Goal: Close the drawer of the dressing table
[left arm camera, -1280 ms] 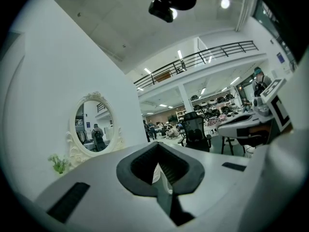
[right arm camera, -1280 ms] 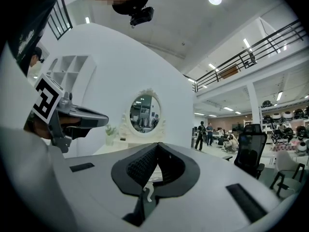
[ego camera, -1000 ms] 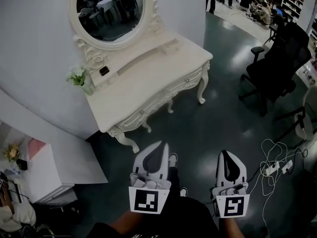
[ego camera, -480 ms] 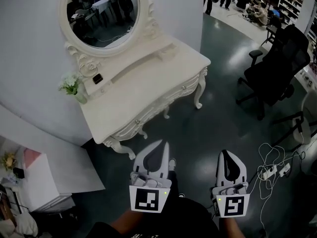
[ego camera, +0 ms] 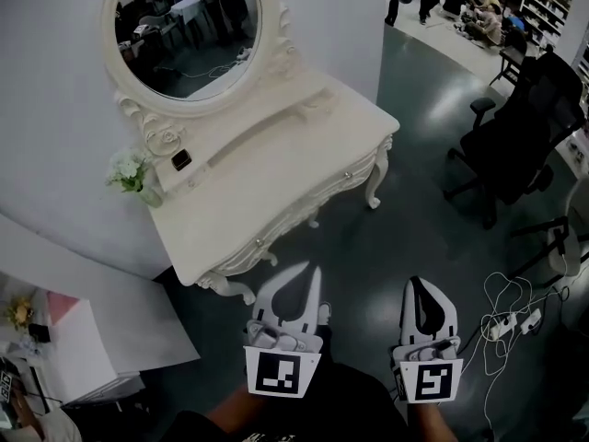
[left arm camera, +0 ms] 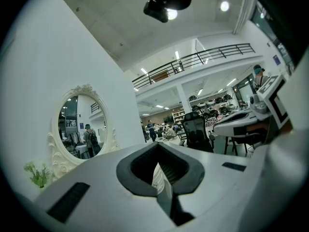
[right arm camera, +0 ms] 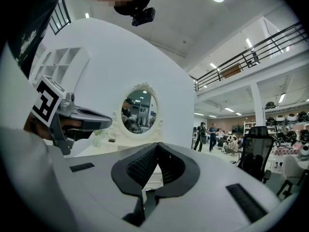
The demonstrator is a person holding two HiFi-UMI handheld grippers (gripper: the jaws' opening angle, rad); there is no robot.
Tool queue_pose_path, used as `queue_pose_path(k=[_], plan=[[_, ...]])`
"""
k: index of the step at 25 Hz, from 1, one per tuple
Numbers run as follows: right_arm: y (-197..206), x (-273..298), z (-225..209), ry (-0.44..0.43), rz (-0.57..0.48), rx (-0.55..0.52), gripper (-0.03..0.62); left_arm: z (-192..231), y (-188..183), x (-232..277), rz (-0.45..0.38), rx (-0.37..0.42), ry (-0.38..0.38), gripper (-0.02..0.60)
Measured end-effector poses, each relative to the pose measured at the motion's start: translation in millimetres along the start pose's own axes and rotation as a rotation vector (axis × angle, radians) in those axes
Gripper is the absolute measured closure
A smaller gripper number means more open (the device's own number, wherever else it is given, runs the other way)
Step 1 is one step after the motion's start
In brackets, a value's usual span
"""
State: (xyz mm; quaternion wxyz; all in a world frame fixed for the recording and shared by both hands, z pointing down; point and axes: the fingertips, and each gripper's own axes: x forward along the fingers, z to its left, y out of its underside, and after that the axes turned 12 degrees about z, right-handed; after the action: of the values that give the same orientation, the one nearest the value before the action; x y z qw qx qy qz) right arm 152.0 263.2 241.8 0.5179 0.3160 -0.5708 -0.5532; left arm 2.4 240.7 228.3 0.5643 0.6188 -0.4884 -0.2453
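Both sets of fingers are clenched on nothing: your left gripper and right gripper look set to push with closed tips. The drawer sits in the table front, well apart from both.

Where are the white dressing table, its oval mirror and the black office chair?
white dressing table (ego camera: 276, 182): head view, bare tabletop.
oval mirror (ego camera: 184, 30): head view, glass centre.
black office chair (ego camera: 552, 95): head view, backrest.
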Motion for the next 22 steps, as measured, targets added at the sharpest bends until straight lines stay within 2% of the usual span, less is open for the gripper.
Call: queue_pose_path(k=[3, 6, 16, 22], plan=[[-10.7, 15.7, 1.6, -0.018, -0.027, -0.021, 0.595, 14.2, 0.4, 10.8, 0.007, -0.019, -0.005, 0.581], [-11.1, 30.7, -0.9, 0.004, 0.008, -0.013, 0.595, 27.0, 2.7, 23.3, 0.015, -0.040, 0.002, 0.580], [-22.1, 81.4, -1.4, 0.012, 0.012, -0.017, 0.595, 58.1, -0.8, 68.0, 0.008, -0.023, 0.030, 0.581], [-27.7, 110.2, -7.0, 0.023, 0.019, -0.009, 0.595, 77.6, 3.1, 94.6, 0.015, -0.044, 0.037, 0.580]])
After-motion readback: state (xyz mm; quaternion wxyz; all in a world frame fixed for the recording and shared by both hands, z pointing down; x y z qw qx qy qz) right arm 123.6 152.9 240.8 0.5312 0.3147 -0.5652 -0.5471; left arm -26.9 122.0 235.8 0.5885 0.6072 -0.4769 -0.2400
